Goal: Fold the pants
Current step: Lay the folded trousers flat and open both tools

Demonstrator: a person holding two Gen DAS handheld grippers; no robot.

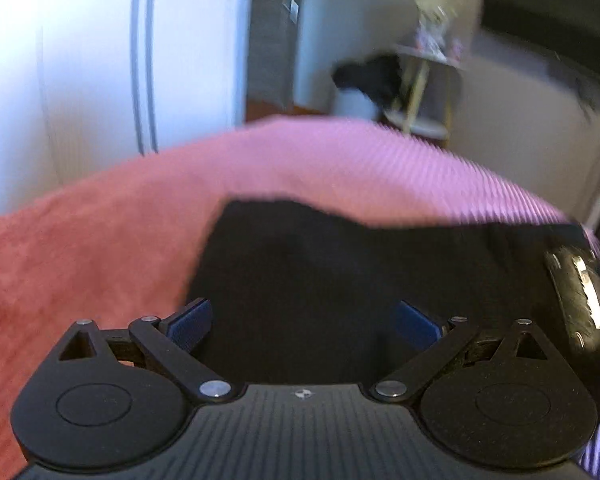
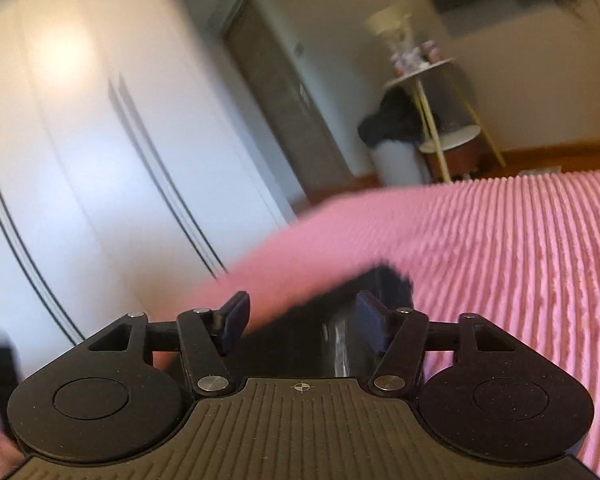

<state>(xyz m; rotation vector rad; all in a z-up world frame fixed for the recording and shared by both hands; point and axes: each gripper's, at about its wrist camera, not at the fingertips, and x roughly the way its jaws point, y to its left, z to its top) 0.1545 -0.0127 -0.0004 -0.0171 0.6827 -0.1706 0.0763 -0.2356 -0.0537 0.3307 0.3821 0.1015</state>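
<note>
Black pants (image 1: 300,272) lie on a pink ribbed bedspread (image 1: 340,168). In the left wrist view my left gripper (image 1: 304,326) is open, its blue pads (image 1: 190,326) spread wide just above the pants. In the right wrist view my right gripper (image 2: 300,322) is open, with an edge of the black pants (image 2: 384,284) between and beyond its pads. A shiny black part (image 1: 580,296) sits at the right of the left wrist view, over the pants' right end; I cannot tell what it is. Both views are motion-blurred.
White wardrobe doors (image 1: 100,60) stand to the left beyond the bed. A small round side table (image 2: 440,120) with items on top, a white bin with dark cloth (image 2: 396,140) and a doorway are at the back. The bedspread (image 2: 520,260) stretches to the right.
</note>
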